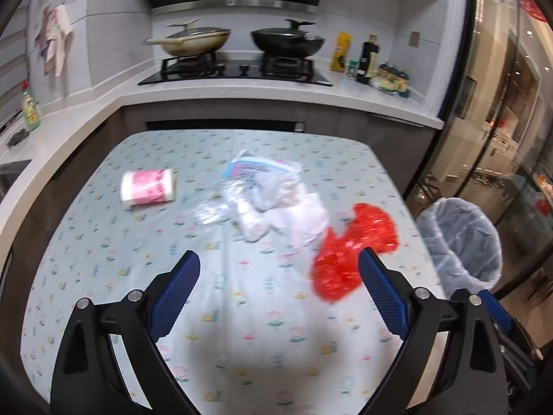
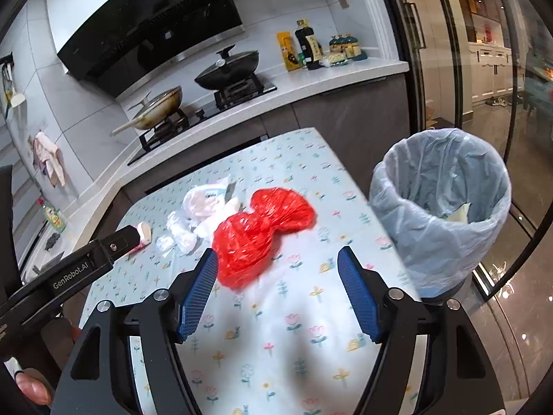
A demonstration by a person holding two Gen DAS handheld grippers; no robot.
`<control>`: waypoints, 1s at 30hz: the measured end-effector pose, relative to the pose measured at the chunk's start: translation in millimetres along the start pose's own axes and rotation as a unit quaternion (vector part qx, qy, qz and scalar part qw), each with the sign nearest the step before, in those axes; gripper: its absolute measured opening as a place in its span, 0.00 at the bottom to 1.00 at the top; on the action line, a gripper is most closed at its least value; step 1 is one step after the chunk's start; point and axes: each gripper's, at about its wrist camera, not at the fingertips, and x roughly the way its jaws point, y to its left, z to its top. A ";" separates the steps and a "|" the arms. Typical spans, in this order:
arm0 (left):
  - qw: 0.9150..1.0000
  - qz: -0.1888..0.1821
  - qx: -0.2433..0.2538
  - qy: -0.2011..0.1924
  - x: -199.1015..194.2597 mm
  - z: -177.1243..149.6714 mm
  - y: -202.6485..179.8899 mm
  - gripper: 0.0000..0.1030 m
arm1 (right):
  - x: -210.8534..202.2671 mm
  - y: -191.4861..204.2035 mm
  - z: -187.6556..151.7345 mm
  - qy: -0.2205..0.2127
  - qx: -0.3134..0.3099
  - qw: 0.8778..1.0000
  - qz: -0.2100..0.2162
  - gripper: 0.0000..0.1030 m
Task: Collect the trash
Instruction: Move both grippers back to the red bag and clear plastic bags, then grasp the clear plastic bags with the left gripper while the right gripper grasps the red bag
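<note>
A crumpled red plastic bag (image 1: 352,249) (image 2: 259,231) lies on the flower-patterned tablecloth (image 1: 242,311) (image 2: 276,339). Beside it sits a pile of clear and white plastic wrappers (image 1: 269,200) (image 2: 204,211), and farther left a pink-and-white packet (image 1: 148,186) (image 2: 143,233). A bin lined with a pale blue bag (image 1: 463,238) (image 2: 442,204) stands off the table's right edge, with a scrap inside. My left gripper (image 1: 280,263) is open and empty, above the table in front of the wrappers. My right gripper (image 2: 278,259) is open and empty, just short of the red bag.
Behind the table runs a white counter (image 1: 242,90) with a gas hob, two lidded pans (image 1: 287,39) and bottles (image 1: 368,58). A green dish-soap bottle (image 1: 31,107) stands at the left. A glass door (image 2: 466,69) is at the right.
</note>
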 end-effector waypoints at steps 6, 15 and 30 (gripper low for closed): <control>0.999 0.031 -0.024 0.016 13.2 -6.9 45.3 0.87 | 22.6 24.4 -11.2 0.005 0.004 1.000 -0.008 0.76; 0.997 0.042 -0.055 0.033 41.3 -1.4 85.8 0.88 | 73.5 34.6 -11.3 0.035 0.024 0.999 -0.019 0.76; 0.996 0.022 -0.070 0.059 110.6 22.7 74.8 0.88 | 141.4 32.5 -0.8 0.060 0.042 0.997 -0.033 0.76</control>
